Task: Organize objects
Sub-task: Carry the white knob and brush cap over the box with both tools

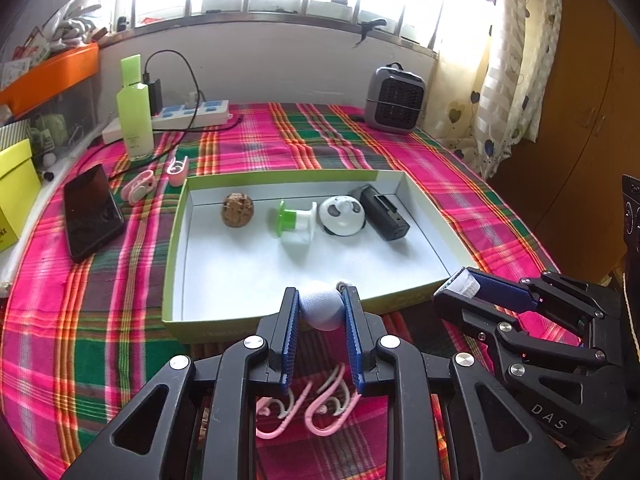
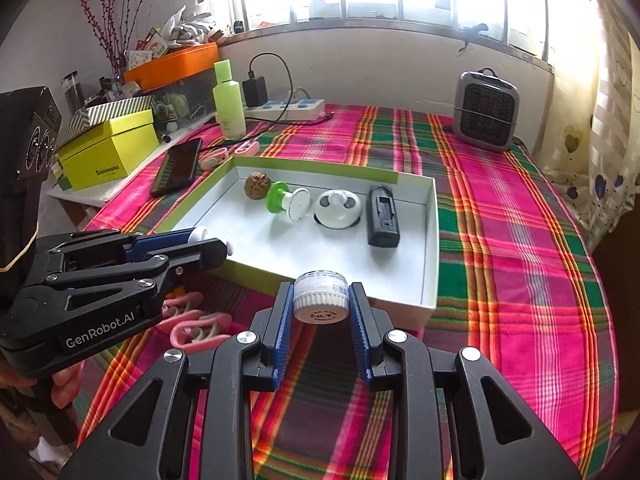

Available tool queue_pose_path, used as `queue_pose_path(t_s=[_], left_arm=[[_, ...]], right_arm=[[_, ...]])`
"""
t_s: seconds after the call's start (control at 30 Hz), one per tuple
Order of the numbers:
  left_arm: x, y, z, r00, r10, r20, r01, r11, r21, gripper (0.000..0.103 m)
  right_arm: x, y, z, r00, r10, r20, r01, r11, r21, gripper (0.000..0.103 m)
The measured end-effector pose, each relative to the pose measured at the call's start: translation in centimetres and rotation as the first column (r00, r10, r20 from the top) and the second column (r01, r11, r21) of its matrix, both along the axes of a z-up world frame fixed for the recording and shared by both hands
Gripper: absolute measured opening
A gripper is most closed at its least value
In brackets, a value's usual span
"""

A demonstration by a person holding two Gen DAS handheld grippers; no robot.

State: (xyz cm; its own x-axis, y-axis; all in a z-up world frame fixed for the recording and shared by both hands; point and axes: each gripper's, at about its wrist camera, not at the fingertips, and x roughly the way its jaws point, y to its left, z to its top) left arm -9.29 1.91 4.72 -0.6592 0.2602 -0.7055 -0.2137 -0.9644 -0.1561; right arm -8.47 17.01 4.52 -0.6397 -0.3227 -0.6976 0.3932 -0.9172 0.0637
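My left gripper (image 1: 320, 295) is shut on a pale blue-grey ball (image 1: 322, 312), held over the near edge of the green-rimmed white tray (image 1: 173, 240). To its right, my right gripper (image 1: 456, 286) grips a small white-lidded jar (image 1: 466, 283). In the right wrist view, the right gripper (image 2: 321, 289) is shut on that clear jar (image 2: 320, 298), just before the tray's (image 2: 320, 167) near wall. The left gripper (image 2: 212, 240) shows at the left. The tray holds a walnut (image 1: 237, 210), a green-and-white piece (image 1: 296, 222), a round white gadget (image 1: 342, 216) and a black box (image 1: 384, 212).
Pink ear hooks (image 1: 308, 412) lie on the plaid cloth under my left gripper. A black phone (image 1: 92, 210), pink clips (image 1: 140, 186), a green bottle (image 1: 134, 116) and a power strip (image 1: 192, 114) sit left of the tray. A grey heater (image 1: 394, 100) stands at the back right, a yellow box (image 2: 110, 148) far left.
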Motion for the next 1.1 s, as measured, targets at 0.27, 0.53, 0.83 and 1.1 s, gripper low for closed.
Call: queue_pose_path(t_s=[0.27,0.53,0.83,1.1], left_arm=[[-0.9,-1.5,-0.2,0.999,0.033,0.003,-0.033,0.999,-0.004,0.020],[-1.9,-2.9,-0.2,0.998,0.061,0.003,-0.061,0.998,-0.007,0.020],[-3.9,-4.2,-0.9,0.995,0.095,0.022,-0.095,0.995,-0.010,0.020],[-5.5,-4.7,-1.4,0.995,0.100,0.031,-0.099,0.995,-0.030,0.020]], right_arm=[[-1.0,-1.4,0.0,1.000,0.026,0.001,-0.026,1.000,0.002,0.029],[-2.1,-2.6,-0.1,0.999,0.041,0.007,-0.041,0.999,0.003,0.029],[-3.9,-4.1,-0.8,0.998,0.061,0.024,-0.061,0.998,0.014,0.029],[-5.1,-5.4,-1.5,0.995,0.089,0.045,-0.090,0.996,0.018,0.029]])
